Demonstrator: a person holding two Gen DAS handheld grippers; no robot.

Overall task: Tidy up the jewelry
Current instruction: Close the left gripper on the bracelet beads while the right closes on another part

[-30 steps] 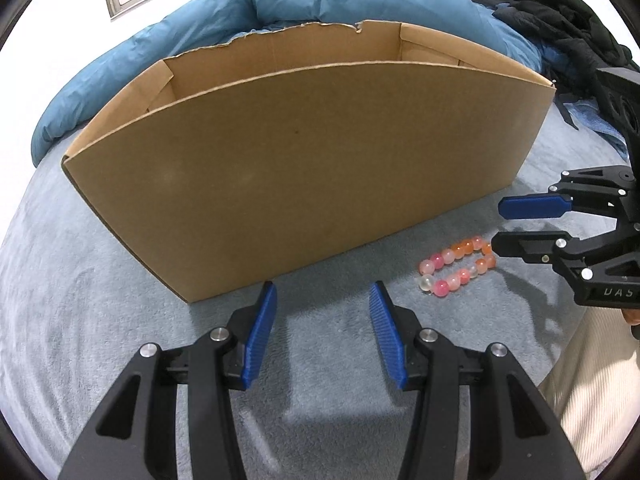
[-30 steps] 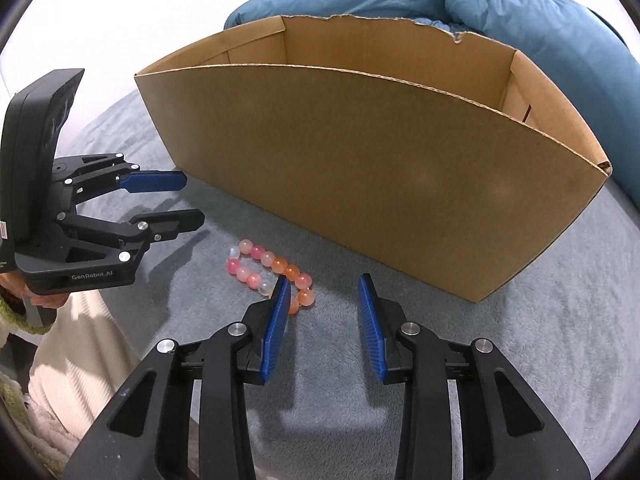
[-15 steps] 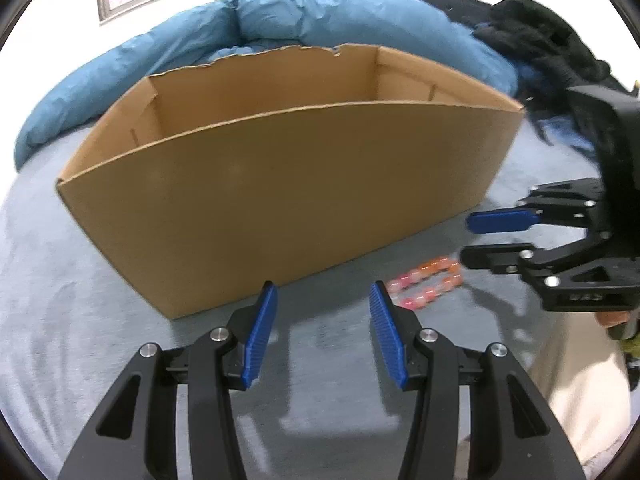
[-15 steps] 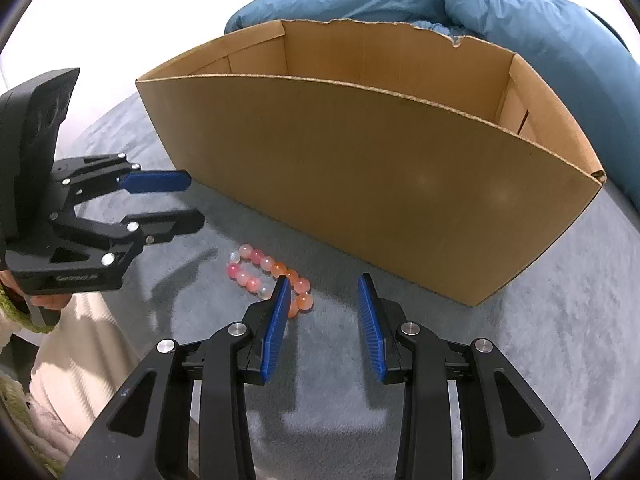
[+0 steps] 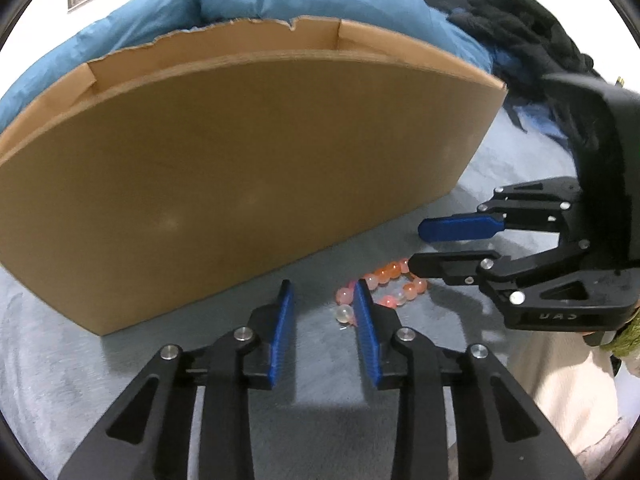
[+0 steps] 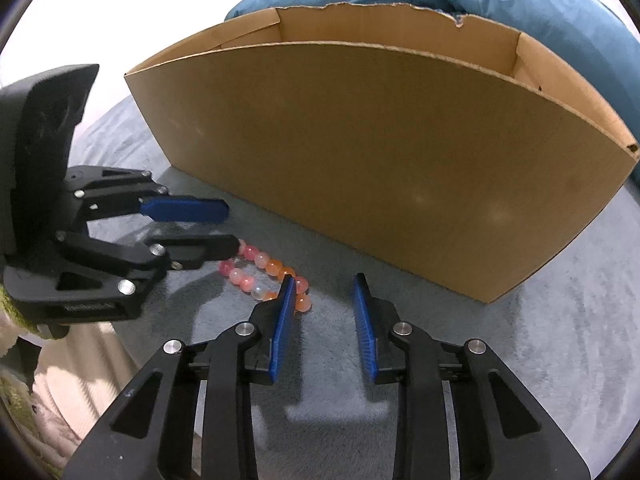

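A bracelet of pink, orange and clear beads (image 5: 390,284) lies on the grey blanket in front of an open cardboard box (image 5: 240,168). It also shows in the right wrist view (image 6: 264,274), with the box (image 6: 400,160) behind it. My left gripper (image 5: 322,300) is open, its right finger just over the bracelet's near end. My right gripper (image 6: 324,294) is open, its left finger over the bracelet's other end. Each gripper shows in the other's view, the right one (image 5: 420,246) and the left one (image 6: 232,228), both open beside the beads.
A blue duvet (image 5: 240,4) is piled behind the box. Black clothing (image 5: 528,28) lies at the far right. The grey blanket (image 6: 560,300) stretches around the box. The person's cream sleeve (image 5: 560,380) is at the lower right.
Both grippers have moved in toward the bracelet and lower. The left one's finger now overlaps the beads. The bracelet has not moved.
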